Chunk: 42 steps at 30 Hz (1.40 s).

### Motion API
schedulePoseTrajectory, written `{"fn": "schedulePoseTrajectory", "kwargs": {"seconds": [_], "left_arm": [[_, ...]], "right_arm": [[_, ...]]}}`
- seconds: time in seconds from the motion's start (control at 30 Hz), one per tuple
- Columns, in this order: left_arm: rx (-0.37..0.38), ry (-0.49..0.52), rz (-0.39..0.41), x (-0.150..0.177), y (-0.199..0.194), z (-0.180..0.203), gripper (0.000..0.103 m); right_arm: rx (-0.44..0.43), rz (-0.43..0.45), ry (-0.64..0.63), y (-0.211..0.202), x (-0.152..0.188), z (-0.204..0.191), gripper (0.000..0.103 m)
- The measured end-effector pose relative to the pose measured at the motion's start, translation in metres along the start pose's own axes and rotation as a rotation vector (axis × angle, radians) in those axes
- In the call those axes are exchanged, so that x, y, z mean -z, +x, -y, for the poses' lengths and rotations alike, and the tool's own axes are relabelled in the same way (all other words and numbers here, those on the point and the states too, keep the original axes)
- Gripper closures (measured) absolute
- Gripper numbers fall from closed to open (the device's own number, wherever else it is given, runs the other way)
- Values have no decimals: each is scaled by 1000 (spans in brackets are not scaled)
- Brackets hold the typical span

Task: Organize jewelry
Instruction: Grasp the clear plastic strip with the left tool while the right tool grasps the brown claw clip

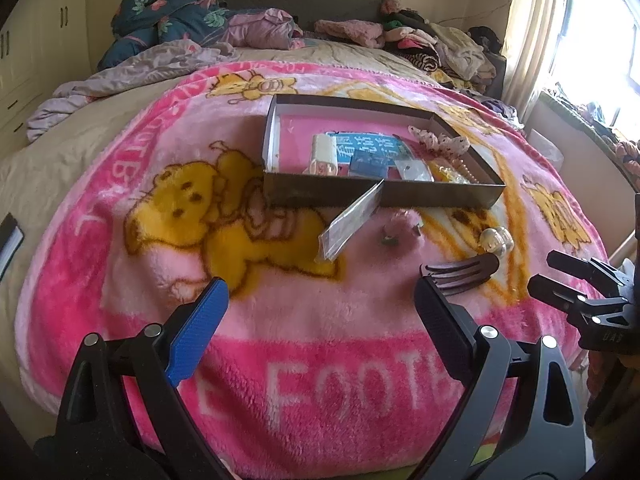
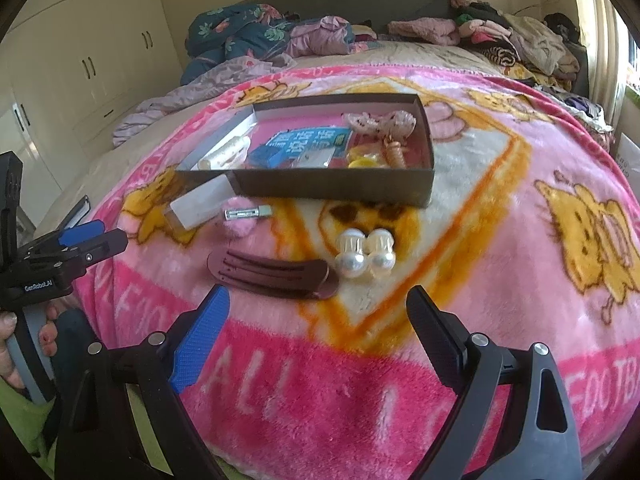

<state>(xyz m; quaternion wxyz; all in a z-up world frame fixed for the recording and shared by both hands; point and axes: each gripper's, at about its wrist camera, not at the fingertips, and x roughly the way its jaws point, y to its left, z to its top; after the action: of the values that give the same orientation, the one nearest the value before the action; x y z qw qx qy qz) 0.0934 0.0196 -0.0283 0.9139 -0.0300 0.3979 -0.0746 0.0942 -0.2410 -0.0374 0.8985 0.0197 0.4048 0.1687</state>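
Observation:
A shallow dark box lies on the pink blanket and holds a blue packet, a frilly scrunchie and other small pieces. In front of it lie a dark brown hair comb clip, a pair of pearl ornaments, a clear plastic packet leaning on the box, and a small silver clip on a pink pom. My left gripper is open and empty. My right gripper is open and empty, just short of the comb clip.
The pink cartoon-bear blanket covers a bed. Piles of clothes and bedding lie at the headboard. White wardrobes stand on the left, a window on the right. A dark phone-like slab lies at the bed's left edge.

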Motion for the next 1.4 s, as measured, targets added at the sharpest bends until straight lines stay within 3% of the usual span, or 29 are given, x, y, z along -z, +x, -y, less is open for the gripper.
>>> {"fn": "schedulePoseTrajectory", "kwargs": {"seconds": [0.43, 0.5, 0.93, 1.17, 1.3, 1.4], "left_arm": [[-8, -9, 3, 5, 16, -10, 18], [-6, -5, 2, 5, 16, -9, 18], [9, 26, -5, -17, 49, -5, 18], [27, 55, -23, -31, 67, -2, 18], [42, 73, -37, -35, 74, 0, 19], [56, 90, -46, -38, 79, 3, 29]], "right_arm": [[-49, -56, 58, 31, 9, -1, 16], [-54, -65, 66, 37, 10, -2, 20], [-83, -87, 117, 72, 4, -5, 22], [-86, -71, 90, 79, -5, -11, 33], [-95, -58, 78, 79, -9, -10, 49], [-108, -49, 80, 77, -13, -7, 60]]}}
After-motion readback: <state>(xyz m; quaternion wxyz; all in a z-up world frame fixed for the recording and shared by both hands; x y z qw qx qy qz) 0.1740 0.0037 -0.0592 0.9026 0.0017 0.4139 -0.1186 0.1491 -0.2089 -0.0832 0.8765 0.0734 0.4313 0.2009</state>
